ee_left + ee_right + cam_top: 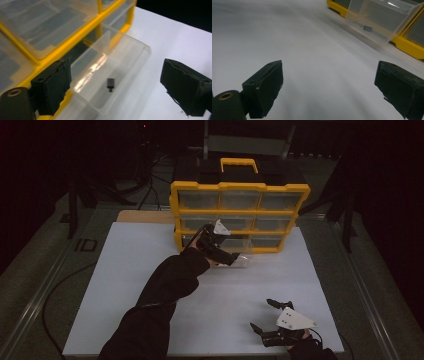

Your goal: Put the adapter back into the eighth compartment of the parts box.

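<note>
Near edge of the white bench (150, 270): the right tool (264, 316) sits gaping and empty. Farther out, the left tool (115, 86), jaws spread wide, straddles the clear plastic drawer (110, 72) pulled out of the yellow organiser cabinet (240, 215). The small dark cylindrical part (110, 84) lies in the drawer, straight ahead between the jaws (long axis pointing away), so the left is nearer.

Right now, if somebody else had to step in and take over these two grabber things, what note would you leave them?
Left gripper: jaws open, holding nothing, poised over the clear drawer.
Right gripper: jaws open and empty, low over the white board, away from the work.
Things: the drawer is pulled out of the bottom row of the yellow organizer; a small dark part lies inside it.
Done: drawer out, part in it.
Left: probably pushing the drawer back in.
</note>
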`<state>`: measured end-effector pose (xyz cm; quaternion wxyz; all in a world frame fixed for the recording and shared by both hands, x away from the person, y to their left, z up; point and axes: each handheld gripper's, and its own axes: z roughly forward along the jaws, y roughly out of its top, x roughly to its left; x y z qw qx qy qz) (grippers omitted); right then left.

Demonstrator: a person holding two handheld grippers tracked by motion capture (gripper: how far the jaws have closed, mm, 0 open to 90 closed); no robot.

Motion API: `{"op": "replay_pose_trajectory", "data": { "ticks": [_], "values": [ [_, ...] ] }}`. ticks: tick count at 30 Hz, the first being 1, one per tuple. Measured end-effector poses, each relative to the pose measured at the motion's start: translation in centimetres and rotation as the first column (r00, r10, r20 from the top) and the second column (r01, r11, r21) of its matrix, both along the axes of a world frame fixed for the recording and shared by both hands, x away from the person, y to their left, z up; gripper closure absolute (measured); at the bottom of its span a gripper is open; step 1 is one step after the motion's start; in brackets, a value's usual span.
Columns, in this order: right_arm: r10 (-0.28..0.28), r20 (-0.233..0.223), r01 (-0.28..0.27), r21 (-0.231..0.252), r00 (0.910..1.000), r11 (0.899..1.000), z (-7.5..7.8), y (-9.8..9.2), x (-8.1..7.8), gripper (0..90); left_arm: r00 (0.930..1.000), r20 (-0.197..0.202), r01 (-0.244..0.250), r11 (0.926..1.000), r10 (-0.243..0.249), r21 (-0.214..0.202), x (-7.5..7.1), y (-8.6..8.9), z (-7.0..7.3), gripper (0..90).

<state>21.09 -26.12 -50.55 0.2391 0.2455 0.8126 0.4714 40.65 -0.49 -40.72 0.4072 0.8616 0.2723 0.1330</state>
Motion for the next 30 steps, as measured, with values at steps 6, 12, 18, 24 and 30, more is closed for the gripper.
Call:
{"op": "replay_pose_trajectory", "data": {
  "ticks": [6,12,18,24,30],
  "values": [
    [-0.002,0.000,0.002,-0.002,1.0000,1.000,0.0,0.0,0.0,8.4,0.9998,0.001,0.021,0.9996,-0.021,-0.016,-0.7,0.3,-0.2,0.9],
    [-0.002,-0.001,0.002,-0.003,1.0000,1.000,0.0,0.0,0.0,8.4,0.9991,0.024,0.036,0.9990,-0.036,-0.025,-1.6,0.5,-0.3,0.0],
    [-0.002,0.001,0.002,-0.005,1.0000,1.000,0.0,0.0,0.0,8.3,0.9990,0.019,0.041,0.9986,-0.040,-0.033,-2.3,0.8,-0.8,0.0],
    [-0.003,0.002,0.003,-0.003,1.0000,1.000,0.0,0.0,0.0,8.3,0.9990,0.021,0.039,0.9991,-0.039,-0.019,-2.9,1.2,-1.3,0.0],
    [-0.001,-0.001,0.001,-0.001,1.0000,1.000,0.0,0.1,0.0,8.4,0.9993,0.024,0.029,0.9995,-0.028,-0.011,-3.6,1.6,-1.6,0.0]
  ]
}}
